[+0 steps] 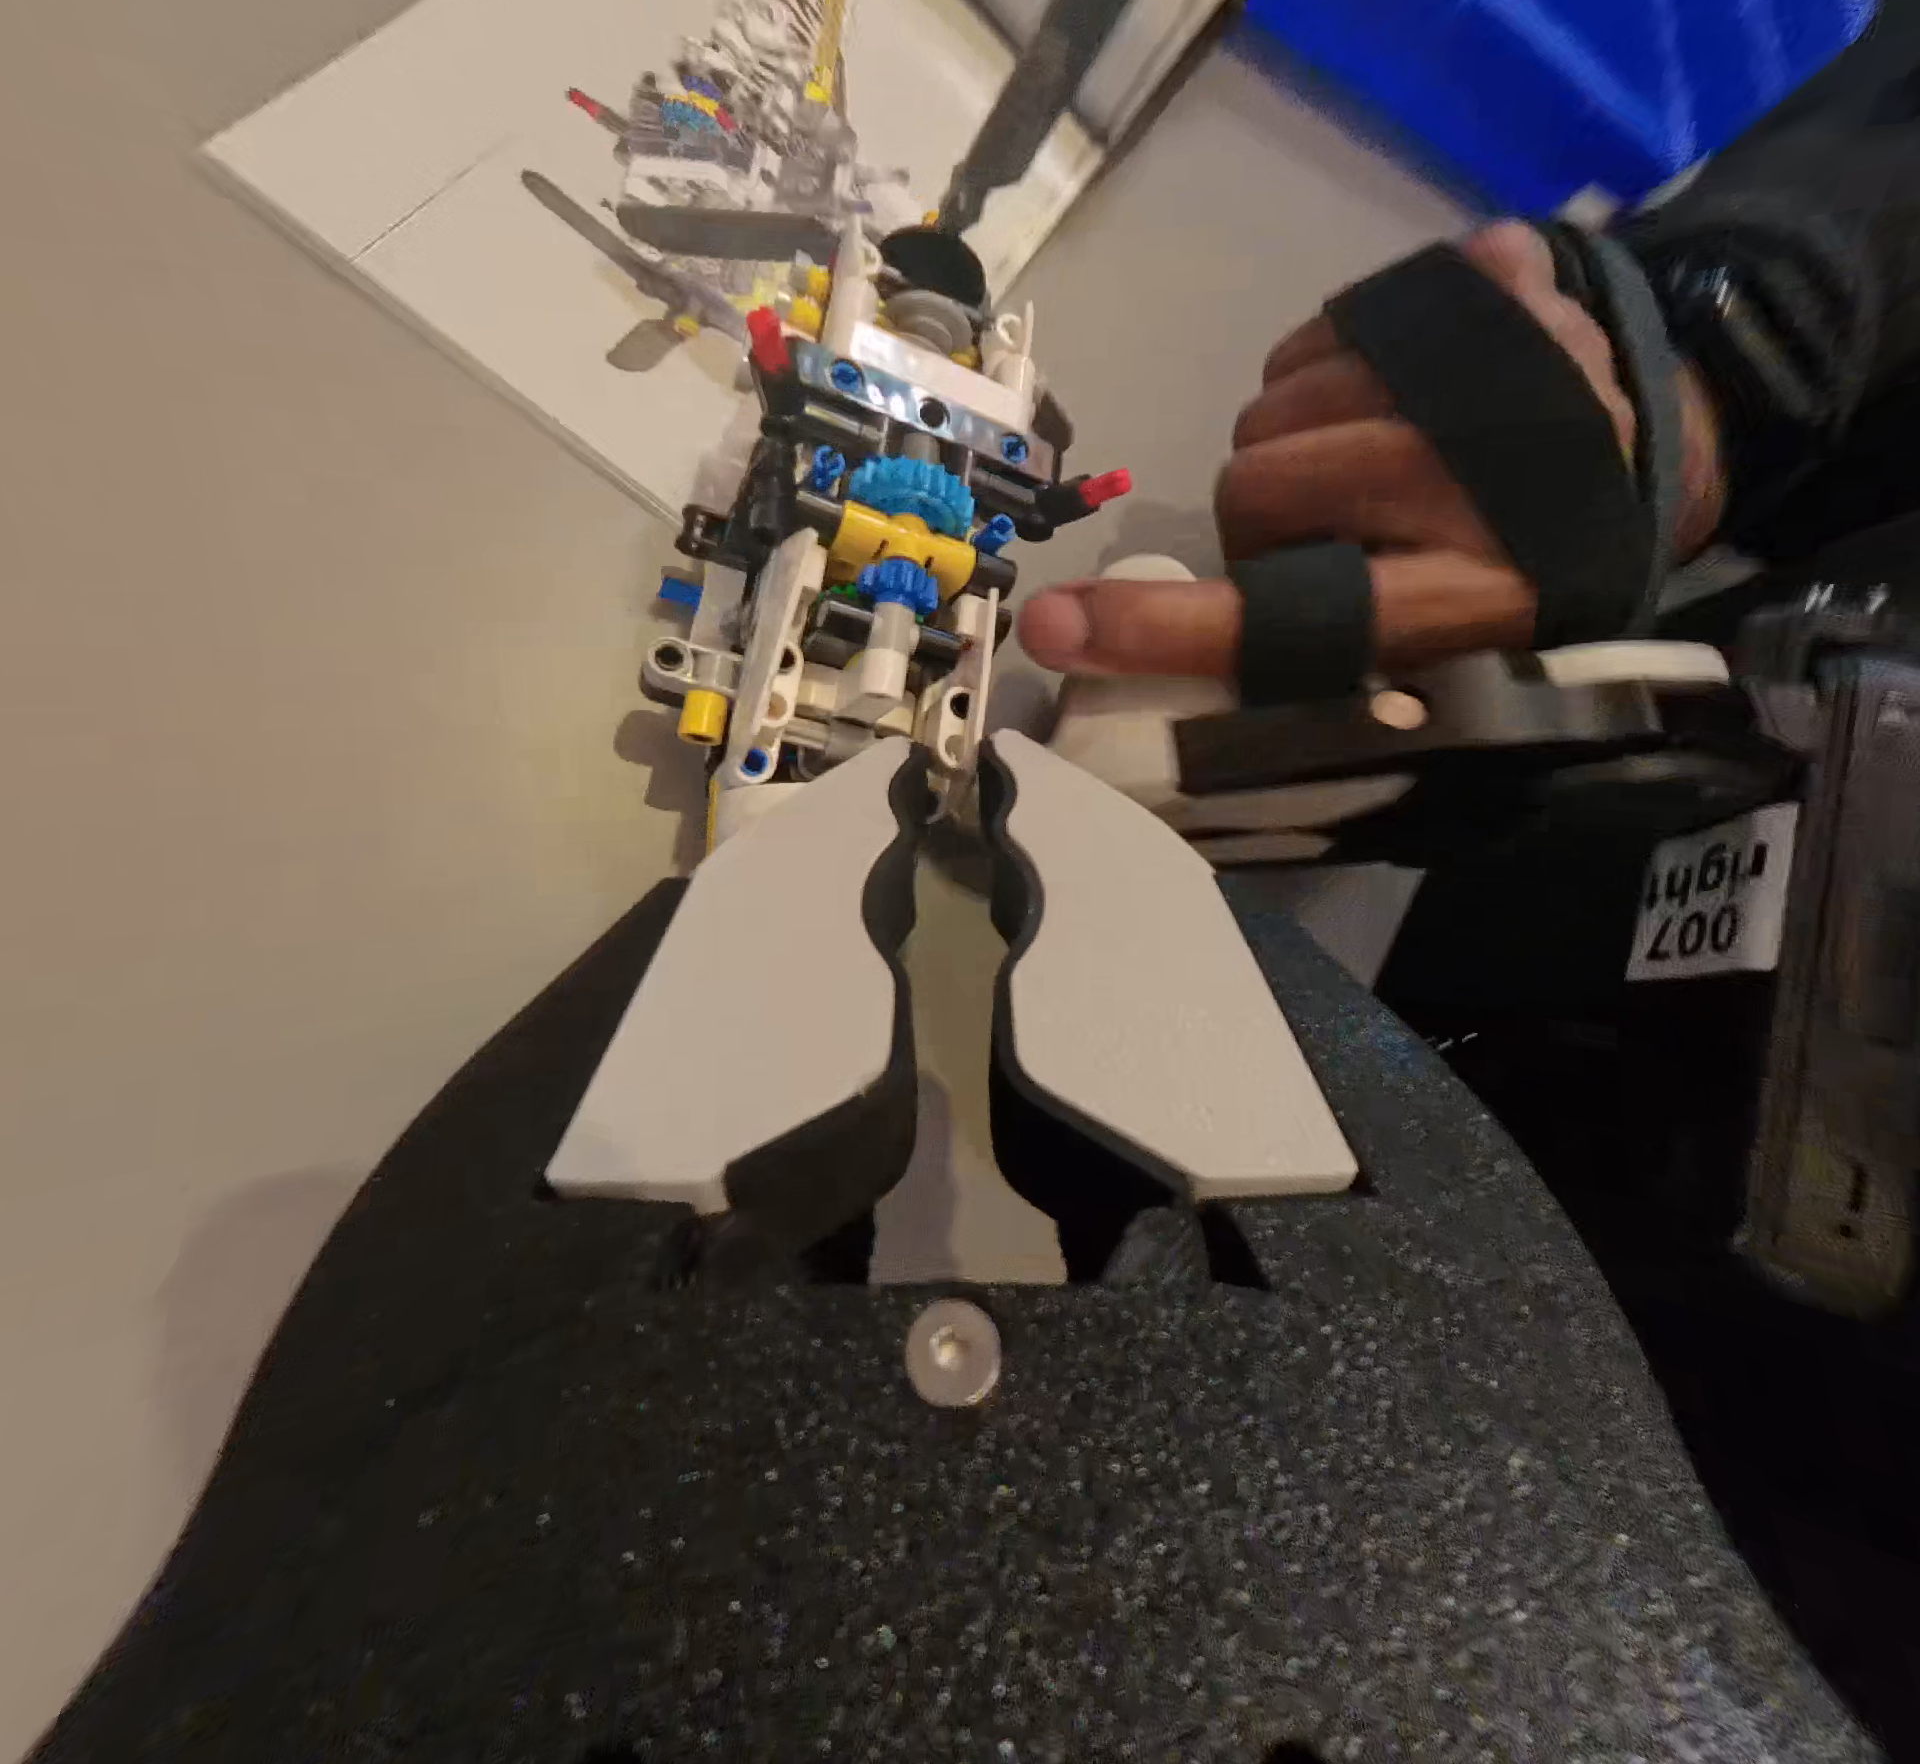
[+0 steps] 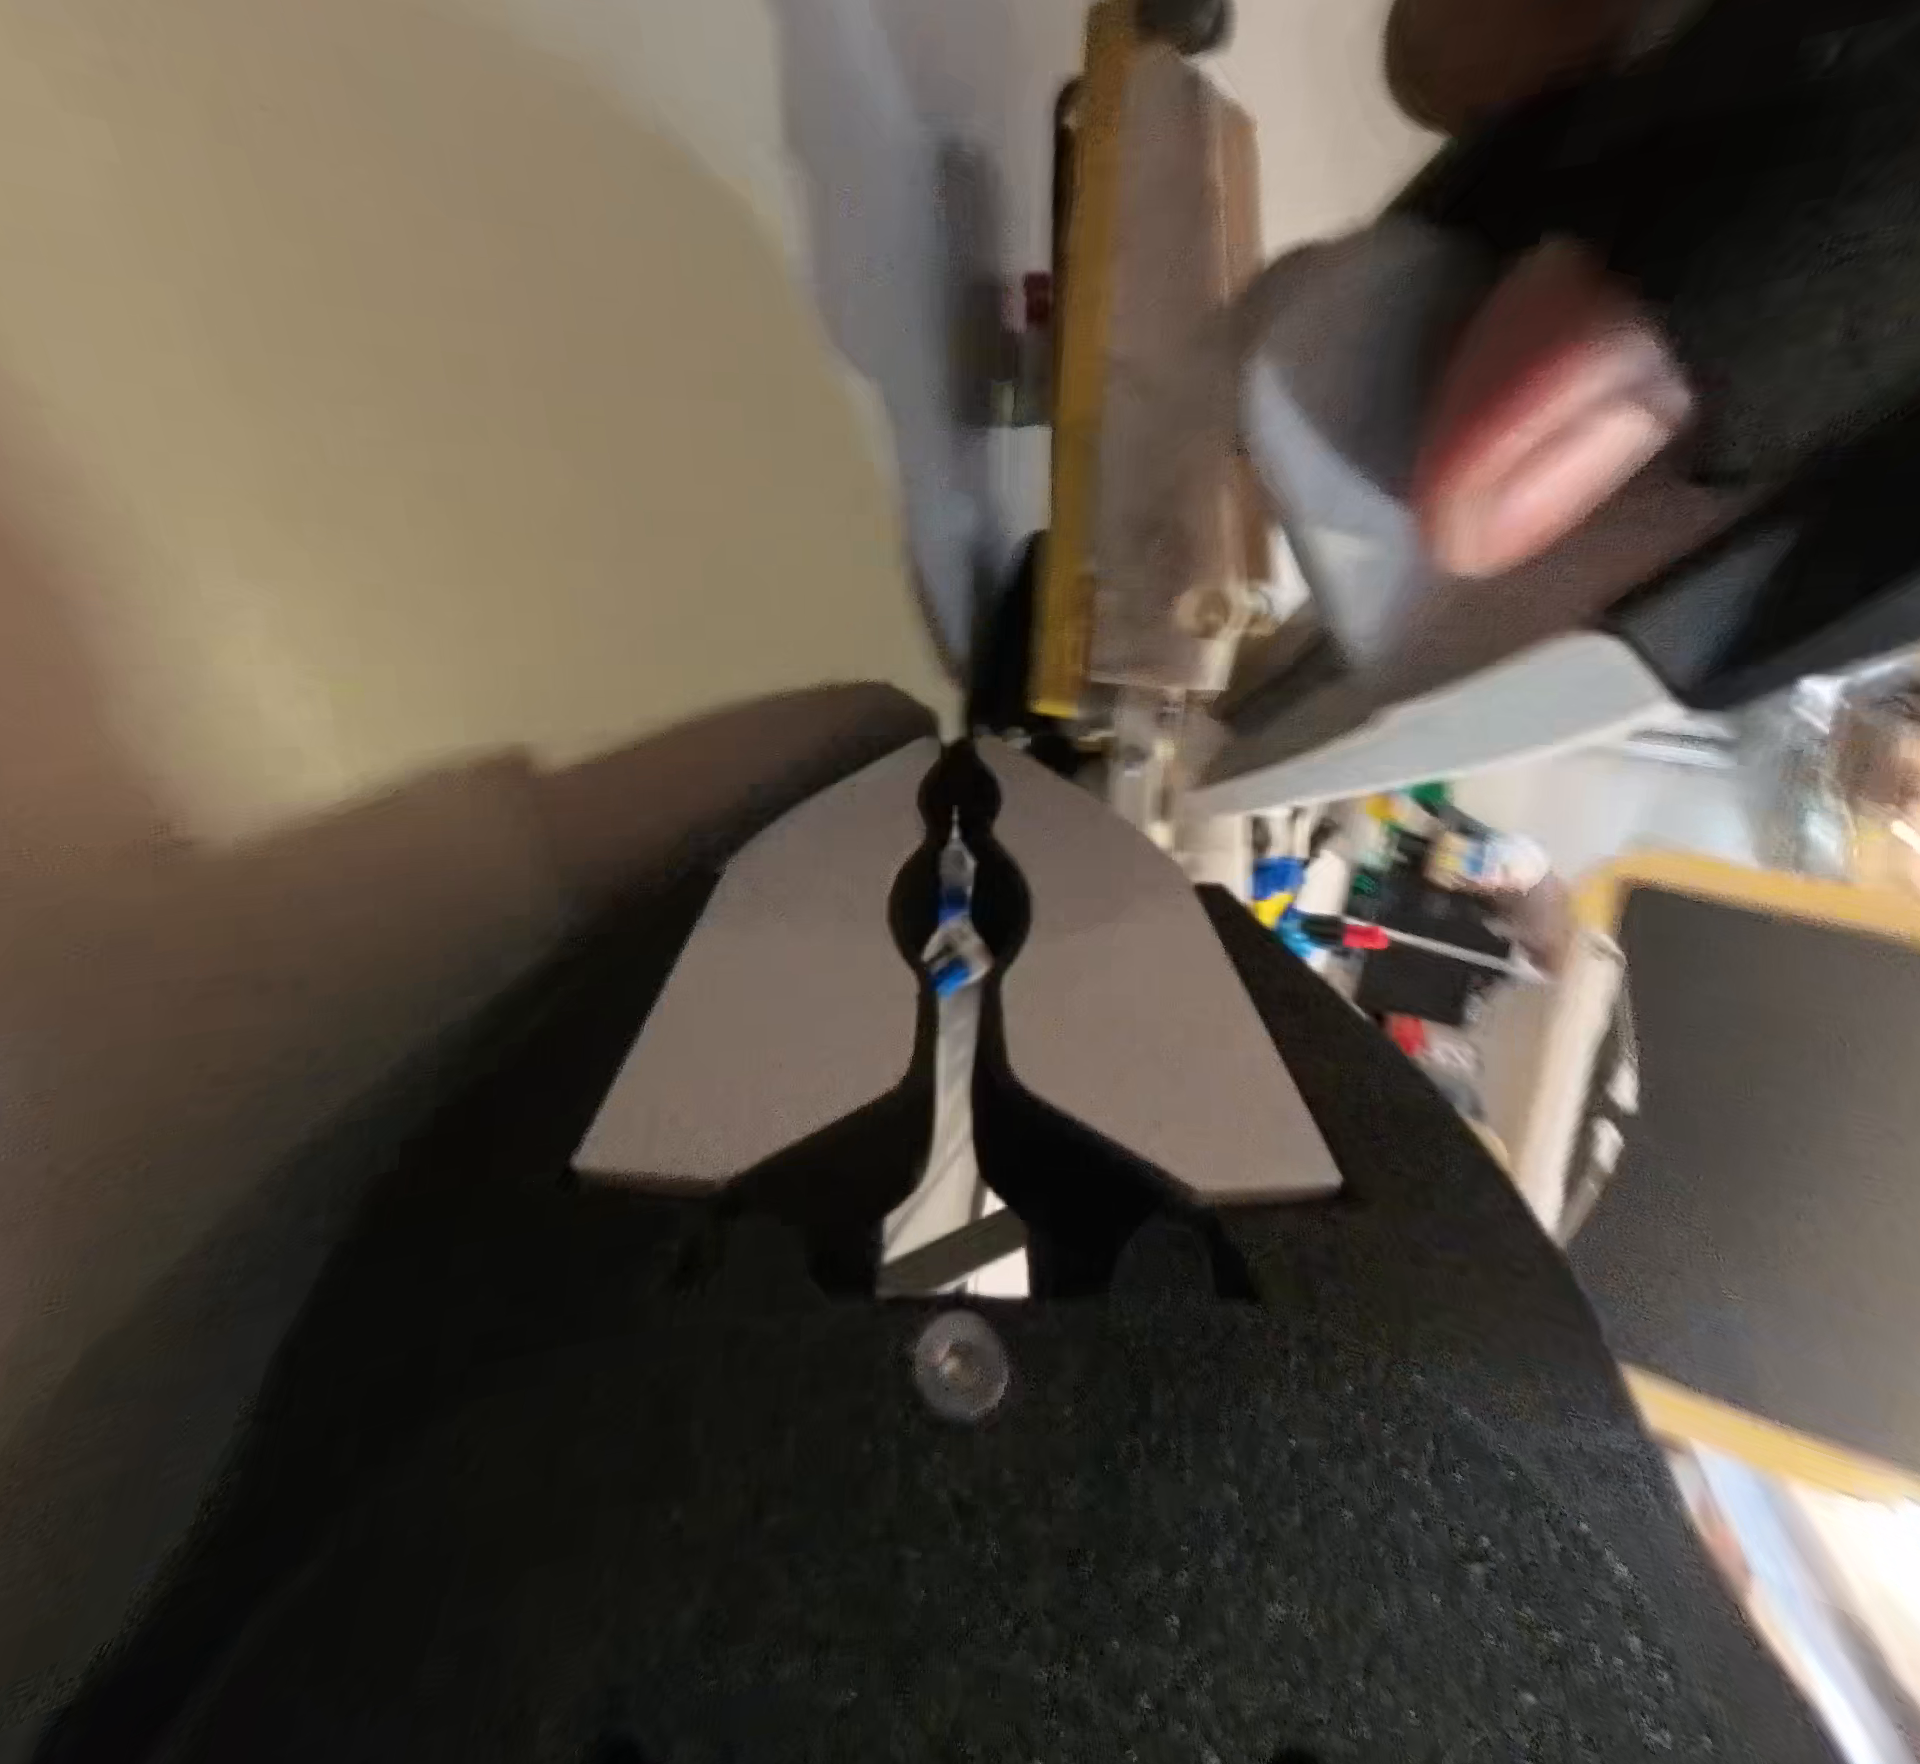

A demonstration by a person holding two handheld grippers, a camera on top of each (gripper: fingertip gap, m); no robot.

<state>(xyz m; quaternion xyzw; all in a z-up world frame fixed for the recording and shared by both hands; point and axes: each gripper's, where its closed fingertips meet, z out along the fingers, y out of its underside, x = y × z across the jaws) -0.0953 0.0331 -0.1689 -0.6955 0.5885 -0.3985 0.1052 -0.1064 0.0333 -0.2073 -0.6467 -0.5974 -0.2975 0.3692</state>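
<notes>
My left gripper (image 1: 951,758) is shut on a white beam (image 1: 961,706) at the near end of a building-brick model (image 1: 894,551). The model has blue gears, a yellow block, red pins and a long black blade (image 1: 1049,73). It is held above the pale table (image 1: 260,675). My right gripper (image 2: 961,758) is shut, its pads meeting at the tips with nothing seen between them. It sits just beside the model's yellow-edged side (image 2: 1132,364). The view is blurred. The grey finger of the left gripper (image 2: 1455,706) shows to its right.
An open instruction booklet (image 1: 468,156) lies on the table under the model. A blue bin (image 1: 1558,0) stands at the back right. A hand with black straps (image 1: 1455,488) holds the right gripper. Loose coloured parts (image 2: 1403,893) and a yellow-rimmed dark board (image 2: 1766,1143) lie to the right. Left tips to right tips: about 4 cm. It is some 12 cm from my left tips to the long black blade (image 1: 1049,73).
</notes>
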